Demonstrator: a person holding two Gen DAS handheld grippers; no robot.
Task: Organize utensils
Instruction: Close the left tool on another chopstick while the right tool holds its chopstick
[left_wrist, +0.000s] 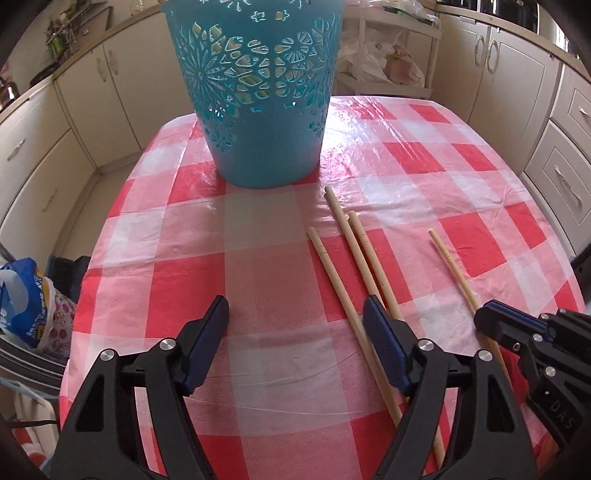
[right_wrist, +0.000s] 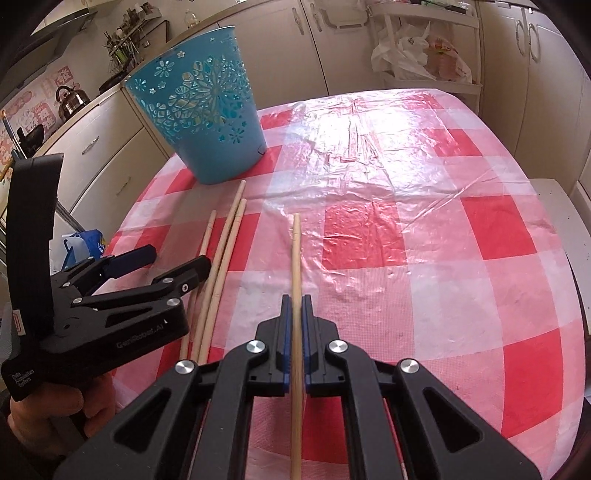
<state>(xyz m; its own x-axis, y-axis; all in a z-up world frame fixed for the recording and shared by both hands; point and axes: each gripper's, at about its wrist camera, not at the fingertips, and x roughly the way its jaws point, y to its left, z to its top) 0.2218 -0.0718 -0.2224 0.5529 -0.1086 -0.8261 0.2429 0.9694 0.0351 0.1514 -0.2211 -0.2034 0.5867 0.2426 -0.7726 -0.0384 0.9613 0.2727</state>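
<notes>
The right tongs (right_wrist: 294, 314) pinch a lone chopstick (right_wrist: 295, 251) lengthwise, ready to lift it toward the blue basket (right_wrist: 199, 110) on the counter (right_wrist: 406, 221). The left tongs (left_wrist: 295, 325) gape wide and empty — low beside three loose chopsticks (left_wrist: 351, 251), likely next.

Cream kitchen cabinets (right_wrist: 110, 155) line the walls, a kettle (right_wrist: 70, 99) on the counter, a white trolley (right_wrist: 424, 48) with plastic bags beyond the surface (right_wrist: 406, 229)

We read "GetRobot.AI" and "Data Acquisition System" on left gripper (right_wrist: 177, 264) body; "DAS" on right gripper (left_wrist: 487, 317) body.
</notes>
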